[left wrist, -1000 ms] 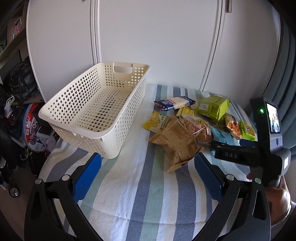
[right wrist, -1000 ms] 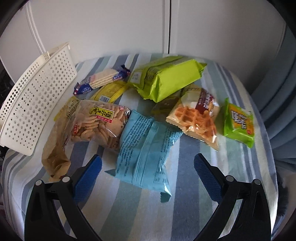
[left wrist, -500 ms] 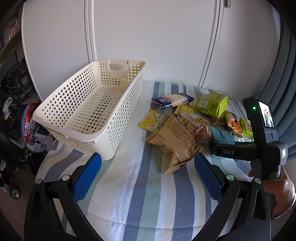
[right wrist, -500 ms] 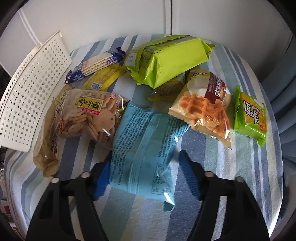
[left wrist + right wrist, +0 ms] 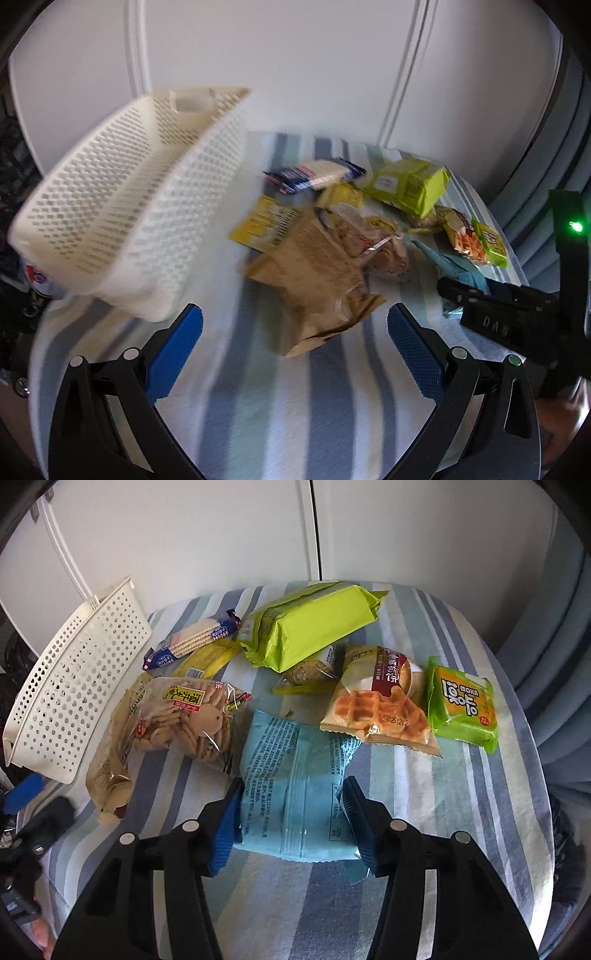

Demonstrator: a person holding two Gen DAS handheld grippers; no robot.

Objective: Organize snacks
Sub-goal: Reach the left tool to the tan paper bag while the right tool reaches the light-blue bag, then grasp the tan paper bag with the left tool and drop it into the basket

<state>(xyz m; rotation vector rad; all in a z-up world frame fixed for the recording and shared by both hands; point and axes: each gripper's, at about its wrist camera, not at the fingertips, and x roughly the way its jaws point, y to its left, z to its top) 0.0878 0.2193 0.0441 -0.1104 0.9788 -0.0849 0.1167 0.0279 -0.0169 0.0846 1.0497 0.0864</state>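
Snack sorting: right gripper is grasping blue packet.
Basket is lying leftward; left gripper is hanging released.

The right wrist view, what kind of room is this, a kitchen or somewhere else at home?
Probably a room in a home, though which one I can't tell. A striped cloth covers a small table pushed against white cupboard doors, a blue curtain hangs to the right, and packaged snacks lie beside a white perforated basket.
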